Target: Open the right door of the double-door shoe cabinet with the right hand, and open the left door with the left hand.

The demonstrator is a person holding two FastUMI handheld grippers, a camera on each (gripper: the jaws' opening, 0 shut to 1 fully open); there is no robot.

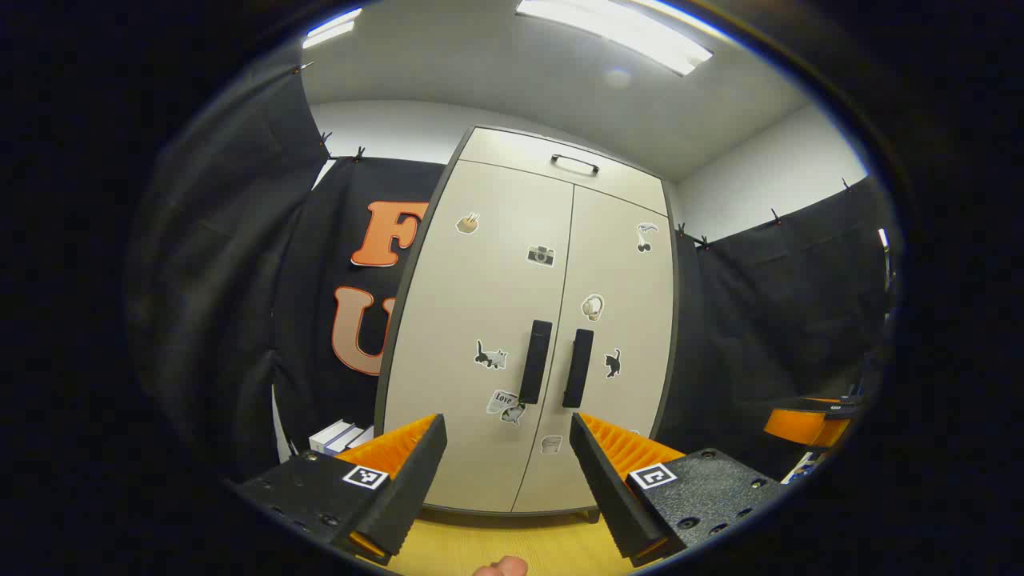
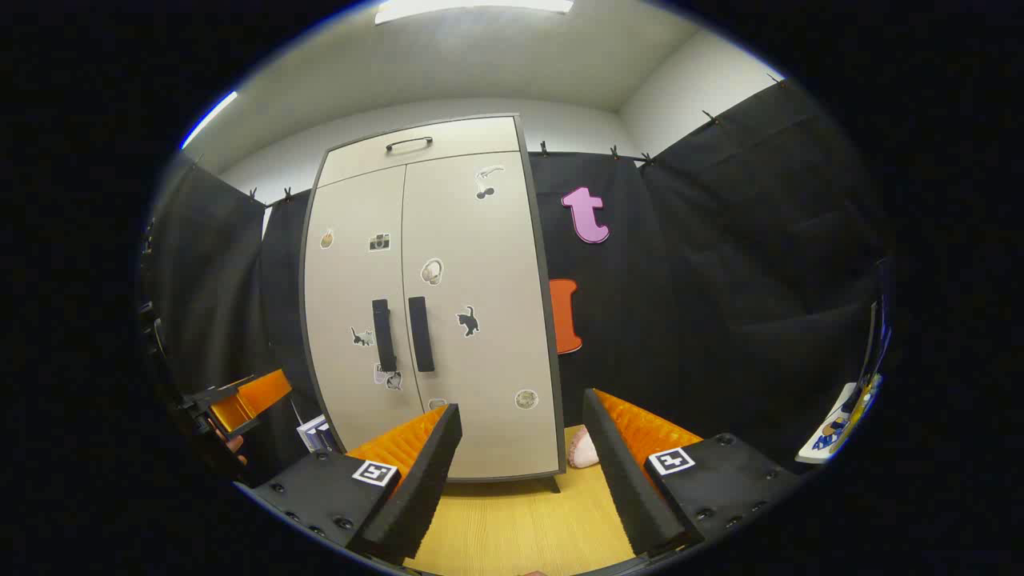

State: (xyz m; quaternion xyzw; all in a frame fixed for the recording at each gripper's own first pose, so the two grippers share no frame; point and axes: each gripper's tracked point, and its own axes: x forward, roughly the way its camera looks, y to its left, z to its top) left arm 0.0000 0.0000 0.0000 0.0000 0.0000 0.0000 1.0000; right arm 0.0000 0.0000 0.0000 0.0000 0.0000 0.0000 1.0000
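Both tongs (image 1: 508, 428) (image 2: 520, 420) gape before closed cabinet (image 1: 512, 320).

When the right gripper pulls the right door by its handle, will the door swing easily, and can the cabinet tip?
The right door looks like a thin flat panel, so it probably swings lightly. Its handle is a rigid vertical bar, likely a firm grip. The cabinet is tall on small feet, so a hard pull might rock it.
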